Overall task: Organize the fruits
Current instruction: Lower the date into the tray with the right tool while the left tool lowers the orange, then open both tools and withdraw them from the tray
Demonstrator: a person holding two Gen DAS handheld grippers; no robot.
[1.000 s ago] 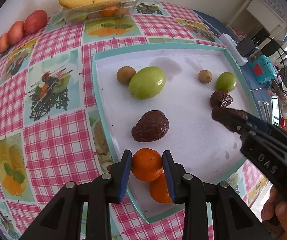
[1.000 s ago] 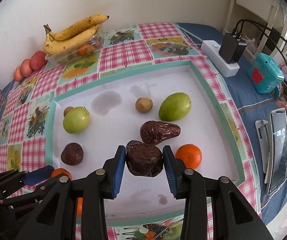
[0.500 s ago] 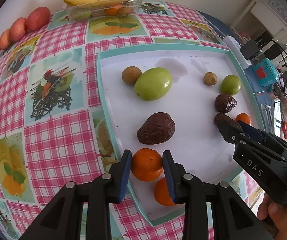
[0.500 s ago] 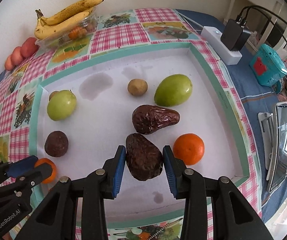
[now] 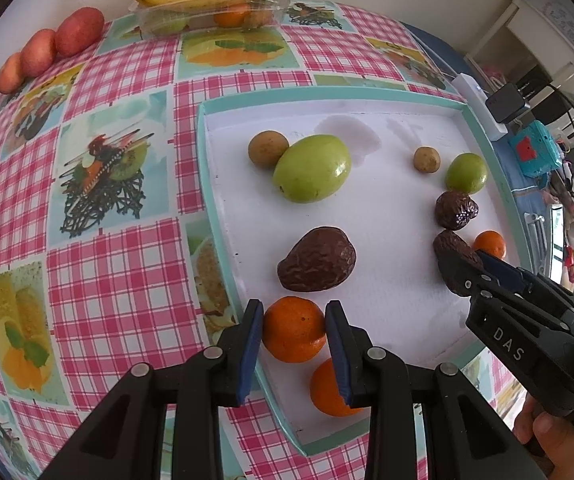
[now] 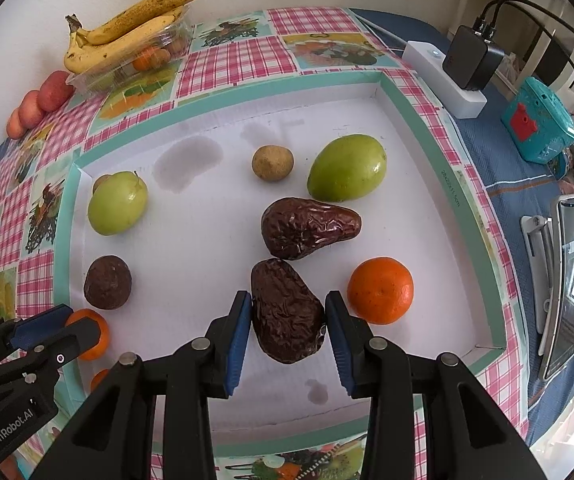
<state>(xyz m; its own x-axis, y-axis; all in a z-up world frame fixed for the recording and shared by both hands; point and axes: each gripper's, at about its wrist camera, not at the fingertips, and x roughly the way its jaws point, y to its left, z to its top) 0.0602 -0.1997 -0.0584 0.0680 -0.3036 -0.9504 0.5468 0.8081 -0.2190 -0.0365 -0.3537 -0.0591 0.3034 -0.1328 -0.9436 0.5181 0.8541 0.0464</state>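
My left gripper [image 5: 293,312] is shut on an orange [image 5: 293,330] over the near left rim of the white tray [image 5: 203,160]. A second orange [image 5: 329,388] lies just behind it in the tray's corner. My right gripper [image 6: 288,302] is shut on a dark wrinkled avocado [image 6: 287,312], low over the tray floor. It sits between another dark avocado [image 6: 307,226] and an orange [image 6: 380,290]. Green fruits [image 6: 347,168] [image 6: 117,204], a small brown fruit [image 6: 272,163] and a dark round fruit [image 6: 107,282] lie in the tray. Whether the held avocado touches the floor I cannot tell.
Bananas [image 6: 127,36] rest on a clear plastic box at the back of the checked tablecloth, with red fruits [image 5: 47,48] to their left. A white power strip with a charger [image 6: 459,68], a teal toy [image 6: 539,124] and a device on a stand [image 6: 563,280] crowd the right side.
My right gripper has sunk a little toward the tray with the dark avocado, now close beside the other avocado. The left gripper keeps still on its orange.
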